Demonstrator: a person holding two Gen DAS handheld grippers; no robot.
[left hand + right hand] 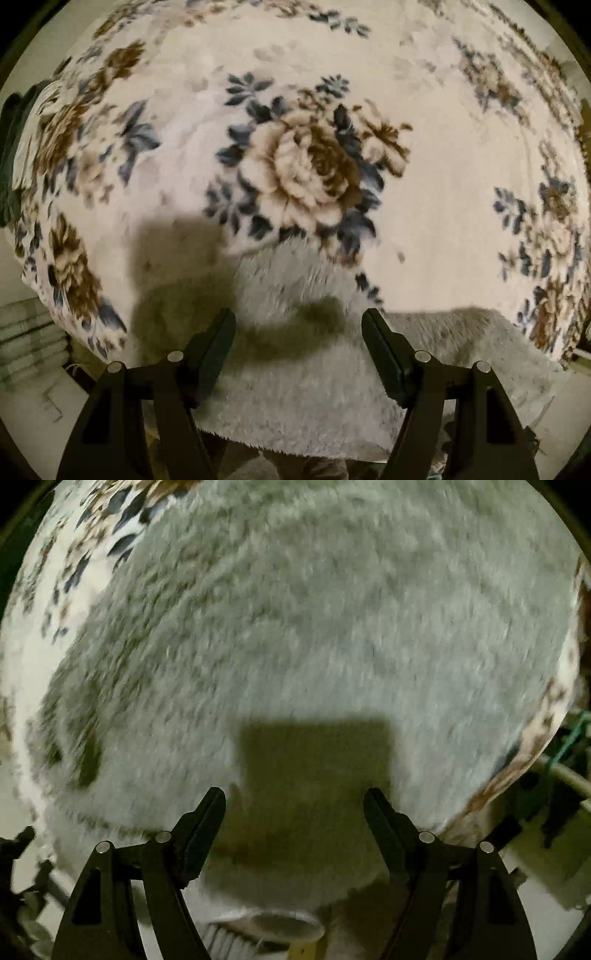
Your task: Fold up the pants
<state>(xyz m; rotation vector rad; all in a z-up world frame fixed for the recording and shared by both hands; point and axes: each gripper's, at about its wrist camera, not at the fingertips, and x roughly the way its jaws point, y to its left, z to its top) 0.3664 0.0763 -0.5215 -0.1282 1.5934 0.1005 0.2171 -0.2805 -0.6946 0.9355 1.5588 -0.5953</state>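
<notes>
Left gripper (298, 319) aimed straight down over the near edge of the pants (295, 398), both black fingers (212, 354) spread wide, nothing between them, no contact with the fabric visible. Shadow of the tool cast on the fuzz just beyond the fingertips.

Pants seen as a fuzzy grey-white garment lying flat on the floral blanket (303, 166), near hem hanging slightly over the bed's front edge. In the left wrist view, just beyond the pants: a large brown-and-cream rose print with blue-grey leaves; farther past the pants, plain cream ground and more flower clusters toward the rim. Left of the pants, off the blanket's edge, a dark green thing (too blurred to name).

Right gripper (294, 797) pointed steeply down above the pants (314, 627), 2 fingers (201, 834) held well apart, empty, hovering clear of the pile. A square shadow on the pants directly beyond the fingertips. Fuzzy fabric filling nearly the whole right wrist view, heavily motion-blurred. Floral blanket (92, 520) showing only beyond the pants' far-left edge and along their right edge.
</notes>
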